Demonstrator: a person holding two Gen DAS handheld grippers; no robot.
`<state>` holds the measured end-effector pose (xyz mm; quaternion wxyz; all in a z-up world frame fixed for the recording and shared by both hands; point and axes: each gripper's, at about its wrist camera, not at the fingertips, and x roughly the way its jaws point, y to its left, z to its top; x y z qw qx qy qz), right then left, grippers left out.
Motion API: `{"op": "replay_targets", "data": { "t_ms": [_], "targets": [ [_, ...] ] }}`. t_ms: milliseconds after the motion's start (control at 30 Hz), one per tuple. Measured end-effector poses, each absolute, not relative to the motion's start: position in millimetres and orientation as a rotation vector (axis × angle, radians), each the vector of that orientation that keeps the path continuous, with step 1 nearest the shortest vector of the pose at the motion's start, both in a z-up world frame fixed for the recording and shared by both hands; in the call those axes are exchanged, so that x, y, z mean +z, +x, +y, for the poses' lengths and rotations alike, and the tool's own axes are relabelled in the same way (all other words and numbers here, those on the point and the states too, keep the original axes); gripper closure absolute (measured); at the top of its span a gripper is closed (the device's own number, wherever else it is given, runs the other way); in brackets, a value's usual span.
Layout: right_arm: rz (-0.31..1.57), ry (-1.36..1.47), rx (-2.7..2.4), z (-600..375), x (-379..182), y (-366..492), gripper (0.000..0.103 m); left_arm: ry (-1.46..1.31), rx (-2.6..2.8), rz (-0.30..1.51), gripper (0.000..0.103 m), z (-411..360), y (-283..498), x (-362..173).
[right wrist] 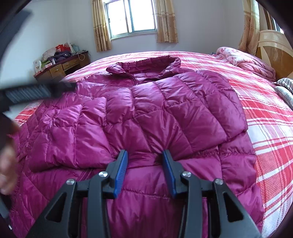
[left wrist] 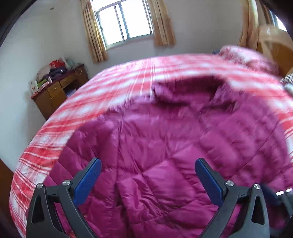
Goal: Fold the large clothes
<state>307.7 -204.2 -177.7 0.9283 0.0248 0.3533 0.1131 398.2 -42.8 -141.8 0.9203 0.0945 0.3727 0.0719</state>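
Observation:
A large magenta quilted down jacket lies front up on the bed, collar toward the window. Both sleeves are folded in across its chest. In the right wrist view my right gripper is partly open, its blue pads pressing the jacket's middle where the two sleeve cuffs meet, with fabric bulging between them. In the left wrist view, which is blurred, the jacket fills the frame and my left gripper is wide open above its lower part, holding nothing. The left gripper also shows blurred in the right wrist view.
The bed has a red and white plaid sheet. A pink quilt is bunched by the wooden headboard at the right. A wooden desk with clutter stands at the far left under the curtained window.

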Motion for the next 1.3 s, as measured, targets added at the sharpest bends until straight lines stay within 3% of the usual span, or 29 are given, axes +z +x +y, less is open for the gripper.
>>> {"op": "replay_targets", "data": {
  "t_ms": [100,300,467,800,1067,1200,1300],
  "targets": [
    [0.743,0.114,0.260,-216,-175,307,0.060,0.177,0.130,0.841,0.001,-39,411,-173],
    [0.710,0.235,0.176,-259,-133,318,0.058,0.088,0.098,0.822,0.001,-27,409,-172],
    [0.677,0.134,0.034,-283,-102,380,0.058,0.086,0.099,0.824,0.001,-29,408,-174],
    [0.853,0.090,-0.011,-298,-167,460,0.057,0.052,0.076,0.829,0.001,-23,408,-177],
    [0.873,0.075,-0.015,-299,-160,450,0.057,0.041,0.069,0.833,0.001,-22,409,-177],
    [0.839,0.109,0.036,-294,-144,421,0.039,0.032,0.064,0.835,0.001,-21,409,-178],
    [0.838,0.054,0.067,-277,-146,410,0.038,0.029,0.063,0.837,0.001,-20,409,-178]
  ]
}}
